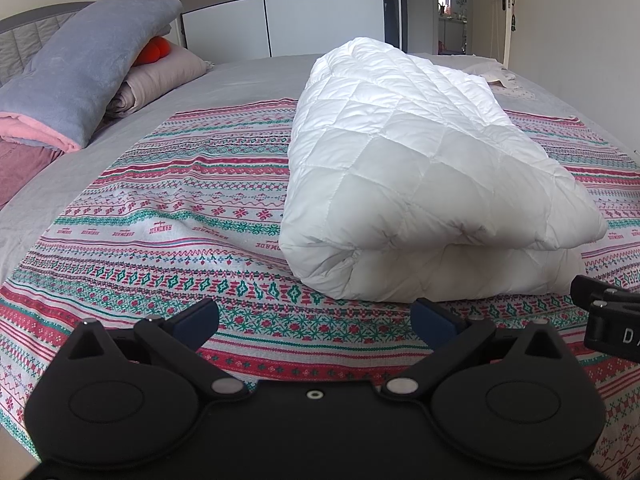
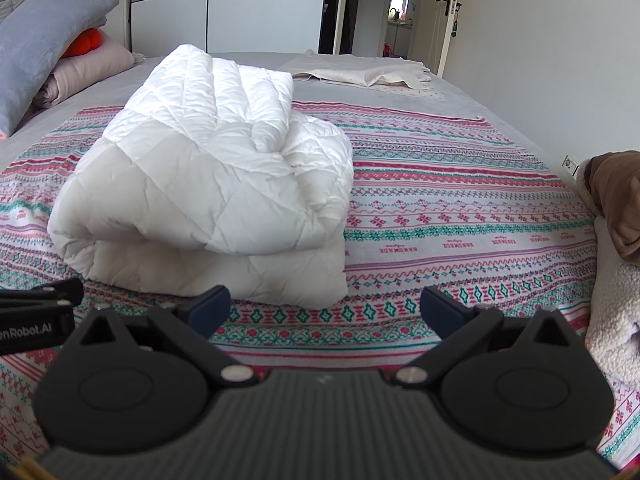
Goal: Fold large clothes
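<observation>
Quilt (image 1: 420,168), folded, lies on bed ahead of both tools, long axis running away from me. Left tool (image 1: 316,316) & right tool (image 2: 325,306) gape, empty; left-hand end nearer my left.

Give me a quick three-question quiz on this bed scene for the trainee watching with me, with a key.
1. True or false: the left gripper is shut on the white quilt.
2. What lies directly under the folded quilt: A) bare grey sheet, B) the patterned cloth, C) the blue-grey blanket?
3. Fill in: the jaws of the right gripper stand ____, with nothing between them.

Key:
1. False. Its jaws are open and short of the quilt.
2. B.
3. Open.
</observation>
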